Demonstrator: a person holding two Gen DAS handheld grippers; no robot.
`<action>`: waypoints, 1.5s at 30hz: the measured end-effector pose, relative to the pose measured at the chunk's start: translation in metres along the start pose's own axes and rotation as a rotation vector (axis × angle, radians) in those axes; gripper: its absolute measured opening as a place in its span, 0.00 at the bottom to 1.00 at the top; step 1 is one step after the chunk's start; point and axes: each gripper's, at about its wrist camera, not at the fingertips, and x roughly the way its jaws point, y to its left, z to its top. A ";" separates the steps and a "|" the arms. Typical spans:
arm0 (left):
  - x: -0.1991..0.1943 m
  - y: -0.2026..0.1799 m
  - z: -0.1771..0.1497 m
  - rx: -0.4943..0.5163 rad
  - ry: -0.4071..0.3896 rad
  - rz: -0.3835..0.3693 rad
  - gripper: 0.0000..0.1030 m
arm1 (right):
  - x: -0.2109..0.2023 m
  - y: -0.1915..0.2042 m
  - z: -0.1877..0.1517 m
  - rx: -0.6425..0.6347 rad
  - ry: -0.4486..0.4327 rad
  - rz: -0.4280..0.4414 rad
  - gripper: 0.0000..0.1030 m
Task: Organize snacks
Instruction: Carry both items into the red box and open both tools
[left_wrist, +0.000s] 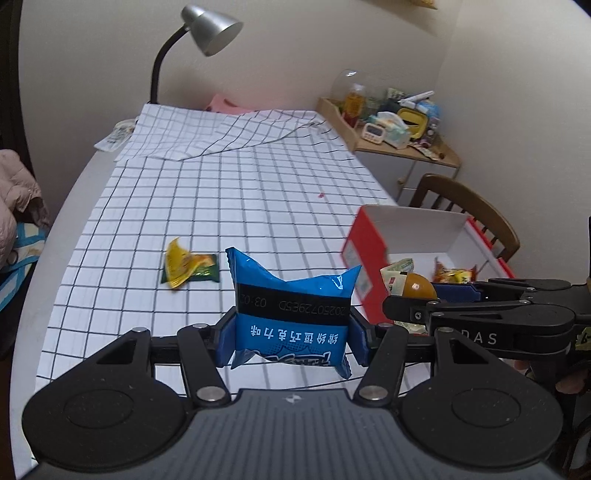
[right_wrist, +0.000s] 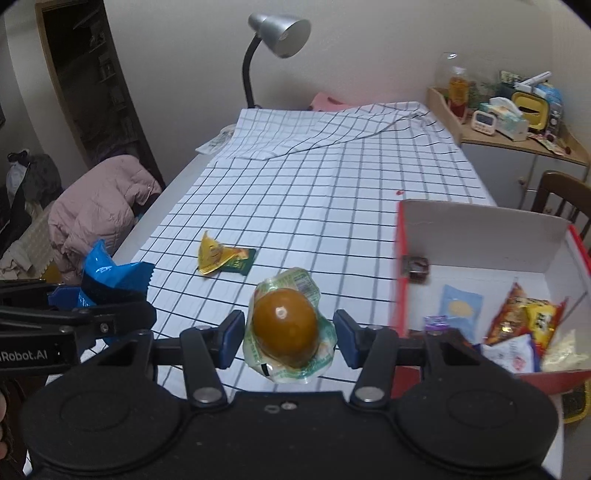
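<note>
My left gripper (left_wrist: 291, 338) is shut on a blue snack packet (left_wrist: 291, 306) and holds it above the checked tablecloth (left_wrist: 236, 206). My right gripper (right_wrist: 286, 341) is shut on a packaged brown egg (right_wrist: 286, 326) in a clear green-printed wrapper, held just left of the red box (right_wrist: 491, 236). The box is open and holds several snack packets (right_wrist: 524, 317). A yellow and green packet (left_wrist: 190, 267) lies on the cloth; it also shows in the right wrist view (right_wrist: 225, 258). The blue packet shows at the left of the right wrist view (right_wrist: 110, 280).
A silver desk lamp (left_wrist: 207, 33) stands at the table's far end. A folded part of the cloth (left_wrist: 229, 129) lies there too. A cluttered side cabinet (left_wrist: 399, 122) and a wooden chair (left_wrist: 465, 206) stand to the right. A pink jacket (right_wrist: 96, 206) lies to the left.
</note>
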 end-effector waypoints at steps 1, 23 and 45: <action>-0.001 -0.008 0.001 0.006 -0.003 -0.004 0.56 | -0.007 -0.007 -0.001 0.004 -0.007 -0.003 0.50; 0.047 -0.167 0.038 0.128 -0.007 -0.029 0.57 | -0.078 -0.155 -0.008 0.058 -0.077 -0.114 0.50; 0.198 -0.213 0.071 0.181 0.185 0.070 0.57 | -0.008 -0.242 -0.003 0.075 0.034 -0.193 0.50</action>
